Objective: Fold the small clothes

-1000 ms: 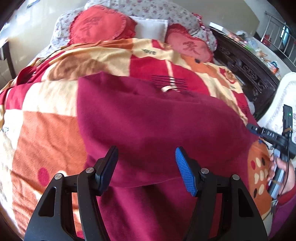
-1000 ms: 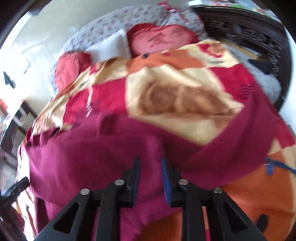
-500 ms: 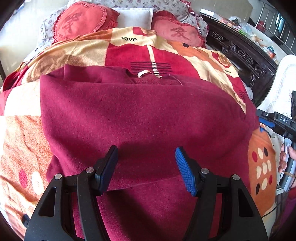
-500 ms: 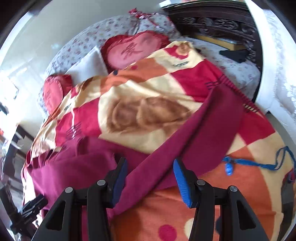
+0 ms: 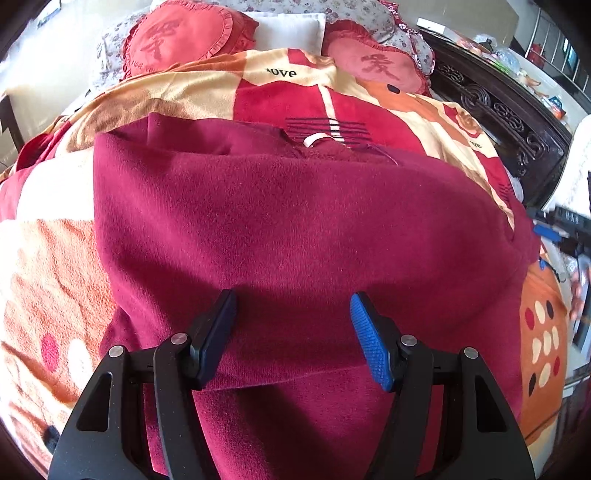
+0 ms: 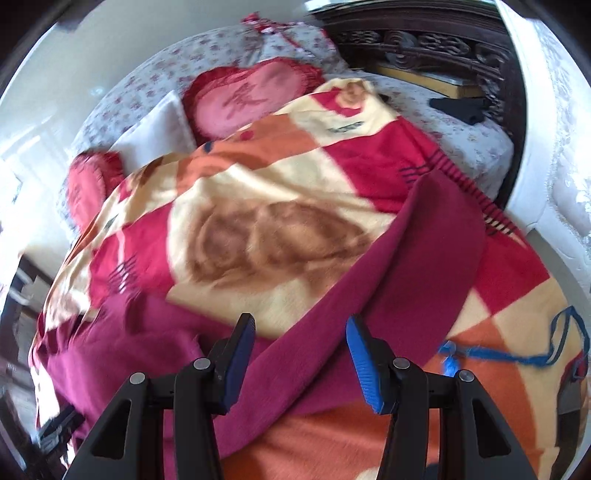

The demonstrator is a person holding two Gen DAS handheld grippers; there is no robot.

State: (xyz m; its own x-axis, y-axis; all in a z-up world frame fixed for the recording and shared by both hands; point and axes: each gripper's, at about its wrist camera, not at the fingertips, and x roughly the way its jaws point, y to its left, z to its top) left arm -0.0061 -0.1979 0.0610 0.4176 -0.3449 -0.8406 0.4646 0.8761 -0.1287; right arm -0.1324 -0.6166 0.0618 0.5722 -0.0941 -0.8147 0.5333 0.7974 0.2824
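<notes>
Maroon garment [image 5: 295,229] spread on blanket [image 5: 280,96]. L gripper [image 5: 291,336] jaws spread, empty. R gripper [image 6: 301,350] jaws spread above sleeve [image 6: 406,266], no pinch.

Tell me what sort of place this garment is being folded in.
A bedroom, most likely. The maroon garment lies spread on a bed covered by a patchwork blanket, with heart-shaped red cushions and a white pillow at its head, and dark carved wooden furniture alongside.
</notes>
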